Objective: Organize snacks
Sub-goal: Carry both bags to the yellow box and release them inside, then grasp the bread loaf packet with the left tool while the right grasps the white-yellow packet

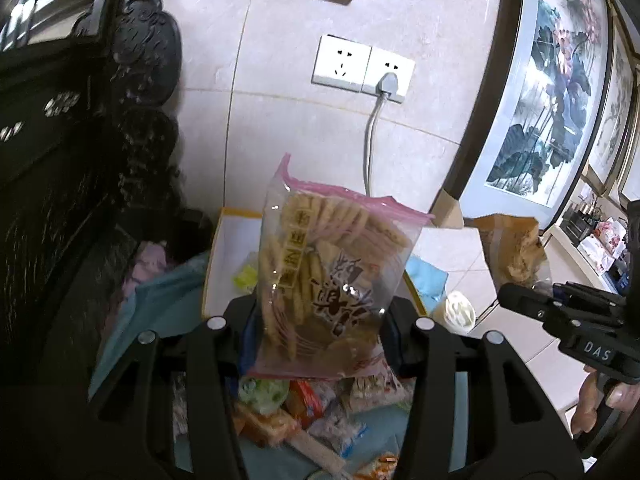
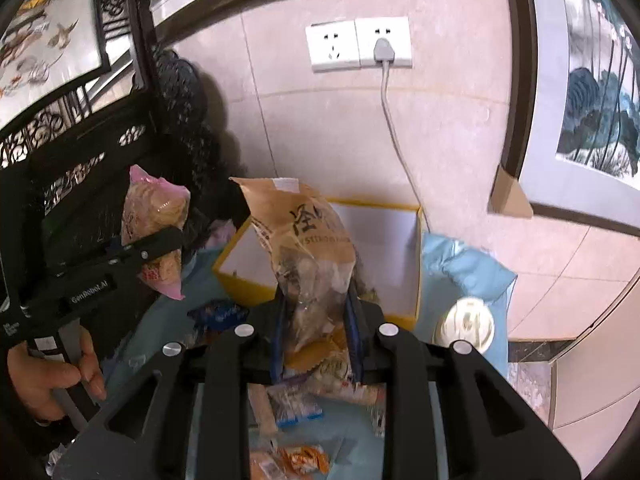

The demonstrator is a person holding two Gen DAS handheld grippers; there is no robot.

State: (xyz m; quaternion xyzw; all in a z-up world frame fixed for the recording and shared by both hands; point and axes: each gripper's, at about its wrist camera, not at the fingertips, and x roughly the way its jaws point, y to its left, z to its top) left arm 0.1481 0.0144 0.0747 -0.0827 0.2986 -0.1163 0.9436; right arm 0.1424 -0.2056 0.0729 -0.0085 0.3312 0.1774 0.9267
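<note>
In the left wrist view, my left gripper (image 1: 320, 320) fills the bottom of the frame, pinching a clear cracker bag (image 1: 328, 268) with a pink zip edge. The bag stands upright at centre frame, gripped near its lower end, probably so it clears the snack pile (image 1: 304, 404) showing low between the fingers. Behind it, at mid frame, a yellow-rimmed box (image 1: 224, 256) sits open with a white floor (likely where the snacks are meant to go). At the right edge my right gripper (image 1: 560, 312) reaches in, with a brown bag (image 1: 516, 248) held up beside it.

In the right wrist view, my right gripper (image 2: 318, 320) is pressed tight on that brown bag (image 2: 308, 248), which rises tilted from the fingers to centre frame, in front of the yellow-rimmed box (image 2: 400, 256). At the left edge, a hand (image 2: 48, 372) holds my left gripper (image 2: 132, 252) with the cracker bag (image 2: 160, 216). A white lidded cup (image 2: 466, 326) stands lower right, beside the box.
</note>
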